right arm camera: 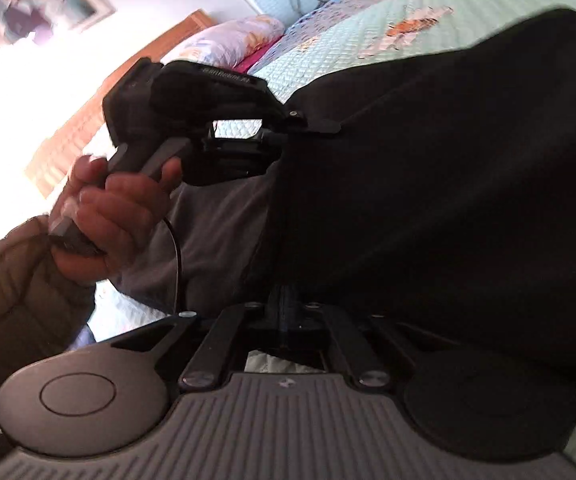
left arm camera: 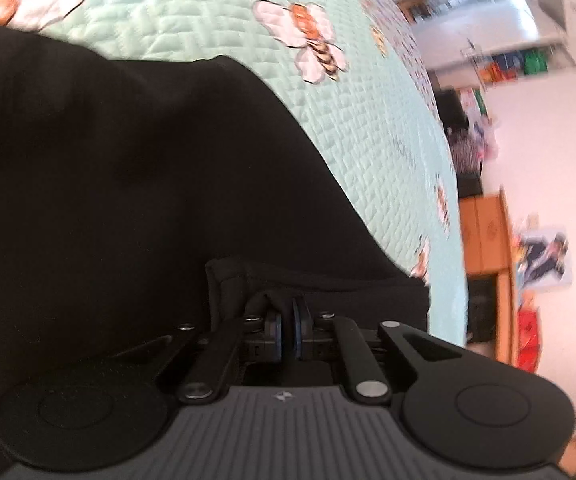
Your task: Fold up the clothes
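A black garment (left arm camera: 148, 180) lies bunched on a mint quilted bedspread (left arm camera: 367, 140) printed with bees. In the left wrist view my left gripper (left arm camera: 288, 322) is shut on a small fold at the garment's near edge. In the right wrist view the same garment (right arm camera: 447, 180) hangs in a big dark drape, with its grey inner side (right arm camera: 208, 240) showing on the left. My right gripper (right arm camera: 286, 308) is shut on the garment's lower edge, its fingertips mostly hidden by cloth. The left gripper (right arm camera: 315, 125), held by a hand (right arm camera: 108, 220), grips the cloth higher up.
The bedspread (right arm camera: 487, 0) runs on beyond the garment. A pillow (right arm camera: 232, 40) and a wooden headboard (right arm camera: 88, 120) stand at the bed's end. A brown sleeve (right arm camera: 28, 280) fills the lower left. A wooden cabinet (left arm camera: 483, 240) stands beside the bed.
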`<state>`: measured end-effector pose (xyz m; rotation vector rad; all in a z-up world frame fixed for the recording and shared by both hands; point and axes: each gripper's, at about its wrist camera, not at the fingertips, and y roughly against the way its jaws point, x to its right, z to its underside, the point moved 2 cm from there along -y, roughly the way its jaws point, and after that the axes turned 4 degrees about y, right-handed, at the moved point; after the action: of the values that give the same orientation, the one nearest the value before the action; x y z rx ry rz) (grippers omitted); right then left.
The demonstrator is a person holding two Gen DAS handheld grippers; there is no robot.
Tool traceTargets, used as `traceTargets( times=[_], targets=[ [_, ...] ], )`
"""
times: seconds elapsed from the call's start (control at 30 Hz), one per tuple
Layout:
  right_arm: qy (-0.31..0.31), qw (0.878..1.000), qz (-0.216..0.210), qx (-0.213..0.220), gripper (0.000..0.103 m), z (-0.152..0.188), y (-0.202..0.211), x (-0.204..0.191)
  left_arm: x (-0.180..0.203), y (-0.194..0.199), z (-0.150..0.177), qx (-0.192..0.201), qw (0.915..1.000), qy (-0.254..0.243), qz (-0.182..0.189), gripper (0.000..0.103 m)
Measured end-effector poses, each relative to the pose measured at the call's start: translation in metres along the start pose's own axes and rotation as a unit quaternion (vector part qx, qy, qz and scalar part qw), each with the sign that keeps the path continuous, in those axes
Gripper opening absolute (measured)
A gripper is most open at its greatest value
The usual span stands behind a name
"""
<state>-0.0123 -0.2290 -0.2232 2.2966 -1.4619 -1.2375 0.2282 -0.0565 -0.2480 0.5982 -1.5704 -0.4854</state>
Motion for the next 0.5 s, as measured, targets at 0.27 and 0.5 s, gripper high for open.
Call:
traceTargets(
  times=[0.27, 0.5],
  targets=[
    [0.012, 0.999, 0.022, 0.026, 0.000, 0.008, -0.001, -0.008, 0.022, -0.003, -0.002, -0.016, 0.9981, -0.034, -0.049, 0.009],
    [0.017, 0.999, 0.030, 0.031, 0.000, 0.012, -0.008, -0.013, 0.024, 0.017, -0.005, -0.012, 0.9983, -0.003, -0.057, 0.010]
  ],
)
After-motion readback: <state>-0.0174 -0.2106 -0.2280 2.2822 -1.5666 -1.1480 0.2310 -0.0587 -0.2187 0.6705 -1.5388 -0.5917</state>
